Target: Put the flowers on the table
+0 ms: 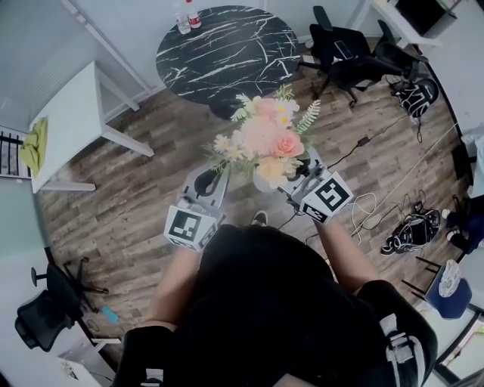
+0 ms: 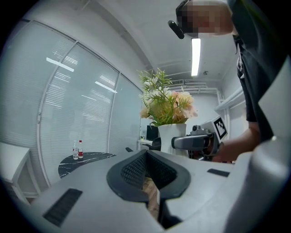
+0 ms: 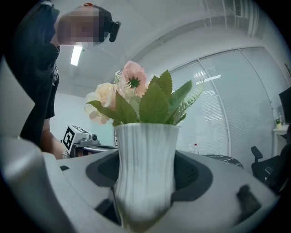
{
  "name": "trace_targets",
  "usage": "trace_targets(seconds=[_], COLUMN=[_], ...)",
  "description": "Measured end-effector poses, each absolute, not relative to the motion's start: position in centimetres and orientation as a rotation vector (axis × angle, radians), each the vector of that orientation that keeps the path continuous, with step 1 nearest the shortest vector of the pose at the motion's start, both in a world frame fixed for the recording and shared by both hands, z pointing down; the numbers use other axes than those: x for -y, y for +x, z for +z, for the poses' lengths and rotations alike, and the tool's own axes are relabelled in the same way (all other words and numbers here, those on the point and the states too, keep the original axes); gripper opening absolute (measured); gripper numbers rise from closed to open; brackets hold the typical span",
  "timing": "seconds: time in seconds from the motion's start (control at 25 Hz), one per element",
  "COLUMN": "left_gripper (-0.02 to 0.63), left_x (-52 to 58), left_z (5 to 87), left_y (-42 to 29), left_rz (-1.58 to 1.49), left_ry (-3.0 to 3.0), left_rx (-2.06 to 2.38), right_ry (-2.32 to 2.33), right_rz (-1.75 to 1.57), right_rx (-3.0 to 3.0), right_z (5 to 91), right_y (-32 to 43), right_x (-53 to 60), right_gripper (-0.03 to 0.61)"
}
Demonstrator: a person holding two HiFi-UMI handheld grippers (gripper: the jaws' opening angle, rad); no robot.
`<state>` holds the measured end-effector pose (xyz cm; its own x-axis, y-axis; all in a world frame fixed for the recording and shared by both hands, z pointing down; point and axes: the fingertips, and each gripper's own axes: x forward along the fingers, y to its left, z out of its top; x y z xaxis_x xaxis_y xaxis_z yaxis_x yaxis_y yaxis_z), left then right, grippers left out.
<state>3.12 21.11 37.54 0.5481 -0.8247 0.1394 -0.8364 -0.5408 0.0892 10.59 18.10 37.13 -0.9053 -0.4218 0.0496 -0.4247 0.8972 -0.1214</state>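
Pink-and-cream flowers (image 1: 262,140) in a white ribbed vase (image 3: 145,168) stand upright, blooms upward, at frame centre. The right hand-held gripper (image 1: 293,183) clamps the vase. The left hand-held gripper (image 2: 146,170) is clenched, empty. A round black marble tabletop (image 1: 227,49) lies well apart, upper centre.

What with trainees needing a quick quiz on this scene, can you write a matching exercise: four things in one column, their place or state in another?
Things
1. white vase
2. left hand-held gripper
3. two bottles
4. yellow cloth

Place or state
A. on the white side table
B. jaws together, nothing between
C. clamped in the right hand-held gripper
D. on the round black marble table

Pairs: 1-C, 2-B, 3-D, 4-A
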Motion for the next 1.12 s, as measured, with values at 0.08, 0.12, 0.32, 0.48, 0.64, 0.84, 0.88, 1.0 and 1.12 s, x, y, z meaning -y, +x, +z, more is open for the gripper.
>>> trace_targets(seconds=[0.08,0.12,0.32,0.48,0.64,0.84,0.88,1.0,1.12], left_gripper=[0.012,0.012,0.012,0.012,0.012,0.012,0.012,0.012,0.012], left_x=[-20.7,-20.5,-19.4,-18.1,-16.1,-13.1,-12.4,-10.3,-8.6], left_z=[37.6,37.6,37.6,38.1,38.6,38.5,38.4,38.2,38.1], left_y=[3.4,3.5,3.6,3.0,1.7,0.0,-0.4,-1.8,-3.1], left_rz=[0.121,0.123,0.129,0.129,0.115,0.102,0.101,0.095,0.094], left_ry=[2.631,2.63,2.621,2.62,2.621,2.637,2.642,2.652,2.659], left_rx=[1.431,1.435,1.446,1.446,1.441,1.414,1.41,1.397,1.38], right_ry=[0.666,0.661,0.654,0.655,0.659,0.682,0.692,0.715,0.732], right_rz=[0.202,0.203,0.216,0.218,0.212,0.199,0.198,0.195,0.19], right_rx=[3.038,3.038,3.037,3.035,3.024,3.009,3.009,3.009,3.0], right_z=[37.2,37.3,37.5,37.9,38.2,37.8,37.6,37.4,37.6], right_y=[10.9,11.0,11.2,10.7,9.3,7.7,7.3,6.0,4.8], right_x=[-17.7,-17.4,-16.2,-14.9,-13.2,-10.4,-9.6,-7.6,-6.0], right_gripper=[0.339,0.339,0.339,0.339,0.339,0.339,0.339,0.339,0.339])
